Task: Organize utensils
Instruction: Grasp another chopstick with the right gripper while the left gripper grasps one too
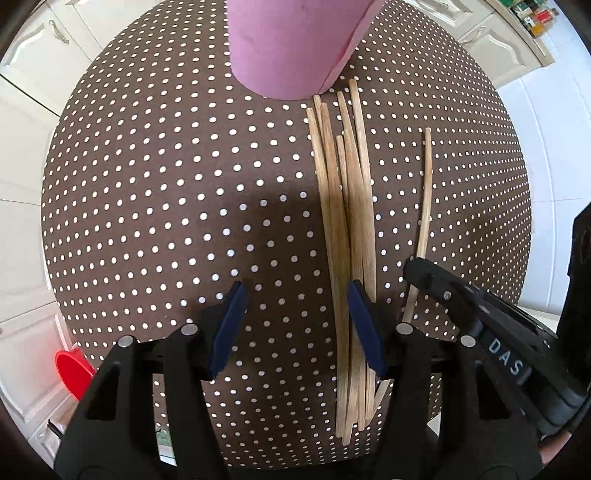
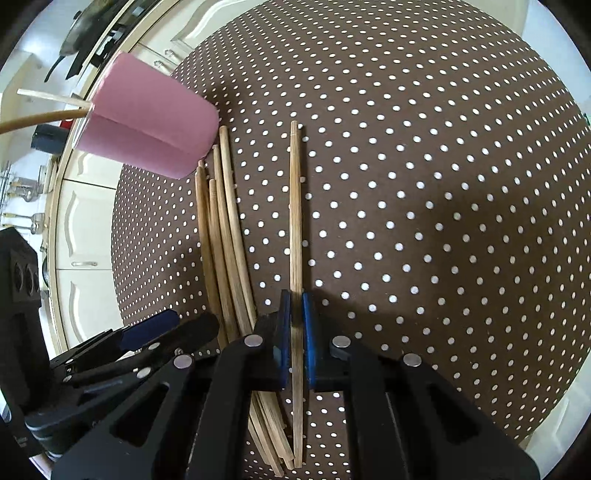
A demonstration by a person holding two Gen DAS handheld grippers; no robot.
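Note:
A pink cup [image 1: 288, 44] stands on the brown polka-dot tablecloth [image 1: 166, 184]; in the right wrist view the cup [image 2: 147, 129] holds two chopsticks [image 2: 44, 107] sticking out of its top. Several wooden chopsticks [image 1: 347, 221] lie in a bundle in front of the cup, also in the right wrist view [image 2: 221, 236]. One single chopstick [image 2: 295, 221] lies apart to the right of the bundle. My right gripper [image 2: 296, 325] is shut on this chopstick near its thick end; it shows in the left wrist view [image 1: 417, 273]. My left gripper [image 1: 293, 314] is open, its right finger over the bundle.
The round table's edge [image 1: 55, 258] curves all around. White kitchen cabinets [image 1: 37, 48] stand beyond it. A red object [image 1: 72, 369] shows below the table's left edge. A stove with a pan [image 2: 81, 33] lies beyond the cup.

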